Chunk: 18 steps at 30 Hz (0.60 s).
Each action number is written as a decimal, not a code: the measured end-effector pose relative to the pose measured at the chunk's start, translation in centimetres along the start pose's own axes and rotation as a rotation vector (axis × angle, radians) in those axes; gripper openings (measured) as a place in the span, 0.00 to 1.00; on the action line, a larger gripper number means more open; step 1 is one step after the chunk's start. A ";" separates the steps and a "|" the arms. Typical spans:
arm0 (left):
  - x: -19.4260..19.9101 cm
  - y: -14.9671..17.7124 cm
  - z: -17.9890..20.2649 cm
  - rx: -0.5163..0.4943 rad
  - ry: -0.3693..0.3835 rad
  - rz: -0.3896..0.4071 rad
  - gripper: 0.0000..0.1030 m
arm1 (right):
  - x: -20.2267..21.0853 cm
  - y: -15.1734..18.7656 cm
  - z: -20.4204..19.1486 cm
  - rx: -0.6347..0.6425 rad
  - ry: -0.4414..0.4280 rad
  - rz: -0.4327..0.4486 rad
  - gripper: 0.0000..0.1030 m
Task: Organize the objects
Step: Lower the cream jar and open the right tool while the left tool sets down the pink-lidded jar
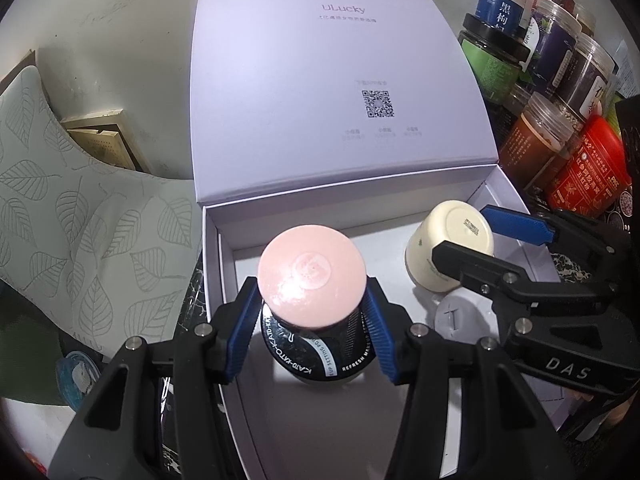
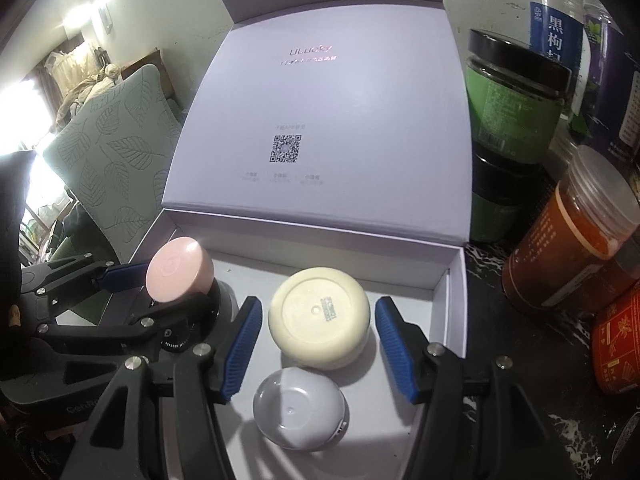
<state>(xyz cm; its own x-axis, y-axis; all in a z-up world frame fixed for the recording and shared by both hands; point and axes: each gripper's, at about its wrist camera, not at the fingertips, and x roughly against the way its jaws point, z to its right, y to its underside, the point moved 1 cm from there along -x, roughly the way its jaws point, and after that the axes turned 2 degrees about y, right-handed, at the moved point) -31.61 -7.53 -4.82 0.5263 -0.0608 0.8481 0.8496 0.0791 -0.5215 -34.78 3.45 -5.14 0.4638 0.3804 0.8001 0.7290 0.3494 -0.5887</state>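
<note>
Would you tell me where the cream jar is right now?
In the right wrist view, the cream jar sits inside the white box, between the open right gripper pads, behind the grey jar.

A dark, white-veined marble-patterned counter [image 2: 520, 364] carries an open pale lilac cardboard gift box [image 2: 454, 308] with its hinged lid standing up. Just right of the box, clear plastic jars [image 2: 568, 236] with printed labels crowd together, beside a red round tin [image 2: 616, 344].
</note>
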 end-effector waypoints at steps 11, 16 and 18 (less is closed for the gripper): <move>1.5 0.2 0.4 -0.011 -0.020 0.026 0.53 | 2.2 0.3 -0.1 0.007 0.028 0.040 0.61; 2.6 0.9 0.2 0.014 -0.030 0.048 0.58 | 3.4 0.4 0.3 -0.012 0.019 0.050 0.63; 3.0 1.3 0.2 0.008 -0.029 0.039 0.58 | 3.9 0.5 0.3 -0.014 0.021 0.053 0.65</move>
<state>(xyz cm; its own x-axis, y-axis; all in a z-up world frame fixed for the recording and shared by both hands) -28.90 -7.41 -2.95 0.5576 -0.0287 0.8296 0.8281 0.0885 -0.5535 -32.72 5.37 -2.36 0.5126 0.3796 0.7702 0.7102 0.3167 -0.6287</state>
